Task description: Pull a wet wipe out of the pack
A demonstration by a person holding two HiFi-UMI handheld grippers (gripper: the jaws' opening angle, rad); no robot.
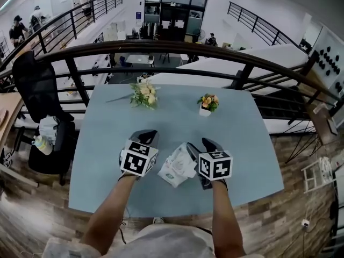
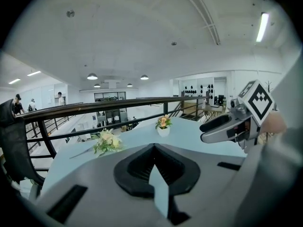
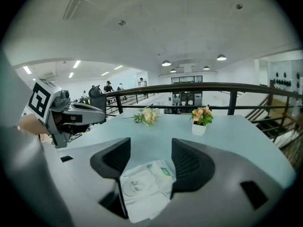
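Note:
A white wet wipe pack (image 1: 175, 169) lies on the light blue table (image 1: 242, 138) near the front edge. In the right gripper view the pack (image 3: 144, 188) lies low between the bases of the two spread jaws, its round lid facing up. My right gripper (image 1: 200, 145) (image 3: 150, 148) is open over it, and I cannot tell whether it touches the pack. My left gripper (image 1: 148, 136) (image 2: 154, 148) hovers just left of the pack, shut, its pads meeting with nothing between them. Each gripper shows in the other's view: the right gripper (image 2: 222, 126), the left gripper (image 3: 90, 111).
A loose bunch of pale flowers (image 1: 144, 94) lies at the table's far left. A small white pot of orange flowers (image 1: 207, 104) stands at the far middle. A dark railing (image 1: 177, 50) runs behind the table, and a black chair (image 1: 37, 90) stands to the left.

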